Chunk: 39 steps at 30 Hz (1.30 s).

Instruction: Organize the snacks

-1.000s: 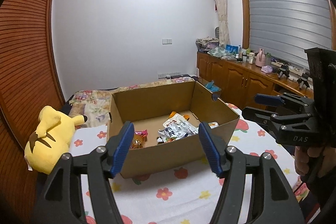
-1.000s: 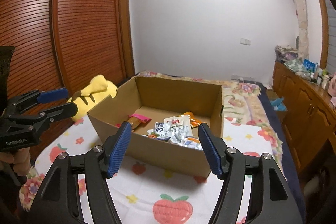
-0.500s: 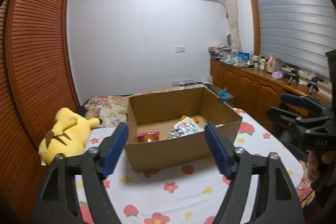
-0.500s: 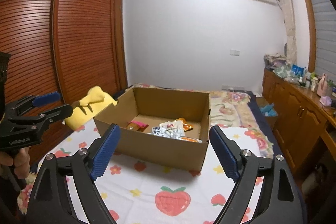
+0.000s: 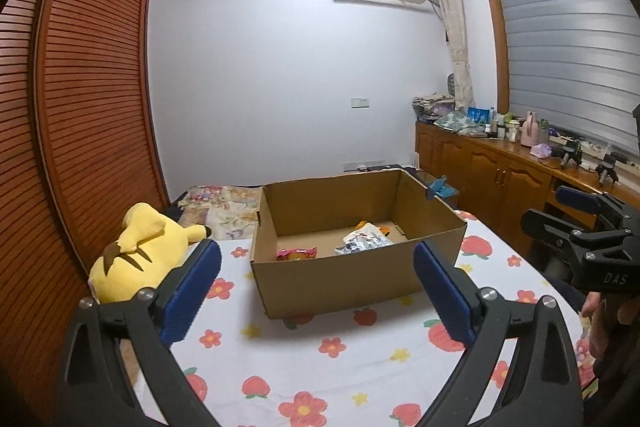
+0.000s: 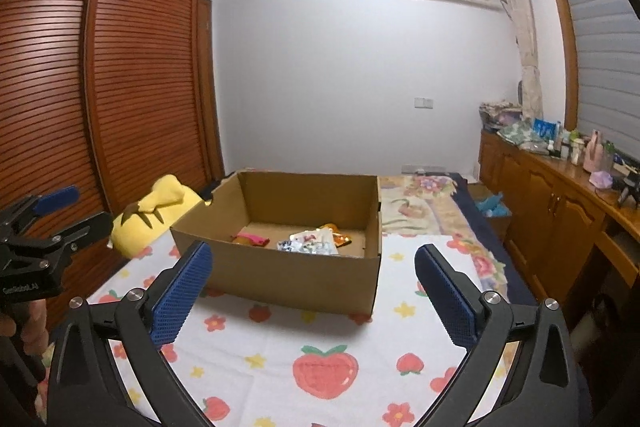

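Note:
An open cardboard box [image 5: 340, 279] stands on the bed's strawberry-print sheet [image 5: 320, 359]; it also shows in the right wrist view [image 6: 296, 275]. Inside lie several snack packets: a white one [image 5: 364, 241], a pink one [image 5: 298, 253] and an orange one [image 6: 338, 233]. My left gripper [image 5: 316, 291] is open and empty, held back from the box's near wall. My right gripper [image 6: 314, 293] is open and empty, also short of the box. Each gripper shows at the edge of the other's view, the right one [image 5: 592, 227] and the left one [image 6: 44, 227].
A yellow plush toy [image 5: 140, 251] lies left of the box by the slatted wooden wardrobe [image 5: 80, 131]. A wooden cabinet [image 5: 500, 179] with bottles and clutter runs along the right wall. A floral quilt [image 6: 416, 203] lies behind the box.
Both grippers have pulled back and up from the box, which now looks smaller and farther. Both jaws have opened wider.

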Tool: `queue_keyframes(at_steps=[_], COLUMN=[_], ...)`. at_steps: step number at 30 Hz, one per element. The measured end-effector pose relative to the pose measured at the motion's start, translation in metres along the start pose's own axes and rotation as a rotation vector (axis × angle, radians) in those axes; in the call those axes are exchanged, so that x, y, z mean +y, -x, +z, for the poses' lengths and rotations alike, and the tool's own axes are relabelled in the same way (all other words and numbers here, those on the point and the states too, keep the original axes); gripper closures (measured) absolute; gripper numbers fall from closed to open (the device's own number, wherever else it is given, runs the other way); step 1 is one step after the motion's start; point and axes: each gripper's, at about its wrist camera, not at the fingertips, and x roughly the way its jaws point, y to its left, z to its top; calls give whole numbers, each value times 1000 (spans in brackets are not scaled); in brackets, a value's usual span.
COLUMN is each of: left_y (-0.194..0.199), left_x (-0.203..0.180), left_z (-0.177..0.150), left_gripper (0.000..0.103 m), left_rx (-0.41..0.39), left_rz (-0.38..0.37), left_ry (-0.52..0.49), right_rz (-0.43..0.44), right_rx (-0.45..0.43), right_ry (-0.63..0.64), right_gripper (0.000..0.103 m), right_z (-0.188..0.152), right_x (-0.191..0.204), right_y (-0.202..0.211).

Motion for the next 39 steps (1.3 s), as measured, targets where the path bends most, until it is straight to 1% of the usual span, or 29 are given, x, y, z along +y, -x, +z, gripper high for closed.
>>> queue_keyframes(at_steps=[5,13,17,39], left_y=[0,-9,-8,-6], left_x=[3,3,3,3], left_z=[-7,-21,-26,-27], left_gripper=[5,5,5,5], left_rx=[9,41,44,48], left_rz=[2,12,15,20], left_ry=[21,22,21,21], right_rz=[-15,-37,-42,-47], right_rx=[-6,-8,-5,0], right_ry=[-9,-14,-15,-13], right_gripper=[0,0,0,0], right_z=[-6,-15,-19,-21], right_x=[1,0,1,2], right_y=[6,12,13,14])
